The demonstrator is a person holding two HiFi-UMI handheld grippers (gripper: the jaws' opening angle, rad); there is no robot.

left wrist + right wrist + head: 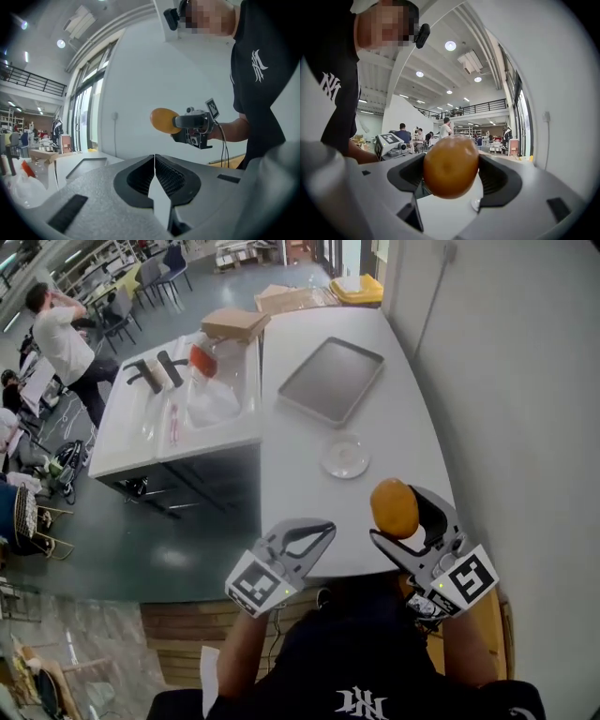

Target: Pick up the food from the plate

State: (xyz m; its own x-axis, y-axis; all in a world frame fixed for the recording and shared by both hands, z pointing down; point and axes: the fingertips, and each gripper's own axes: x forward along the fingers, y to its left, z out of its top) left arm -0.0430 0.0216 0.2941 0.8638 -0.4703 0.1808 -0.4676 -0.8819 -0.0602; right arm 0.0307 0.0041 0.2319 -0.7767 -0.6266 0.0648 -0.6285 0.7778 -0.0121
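An orange-brown bread roll (pixel 394 508) is clamped between the jaws of my right gripper (pixel 401 518), lifted above the near edge of the white table (pixel 300 474). It fills the middle of the right gripper view as the roll (pixel 451 165), and the left gripper view shows the same roll (pixel 163 120) out in front. The small clear glass plate (pixel 345 456) lies bare on the table beyond the roll. My left gripper (pixel 317 532) hovers at the table's near edge, jaws shut together with nothing between them.
A grey metal tray (pixel 330 379) lies further back on the table. To the left stands a second white table (pixel 141 427) with a cardboard box (pixel 234 324), plastic bags and dark tools. A wall runs along the right. People sit and stand at the far left.
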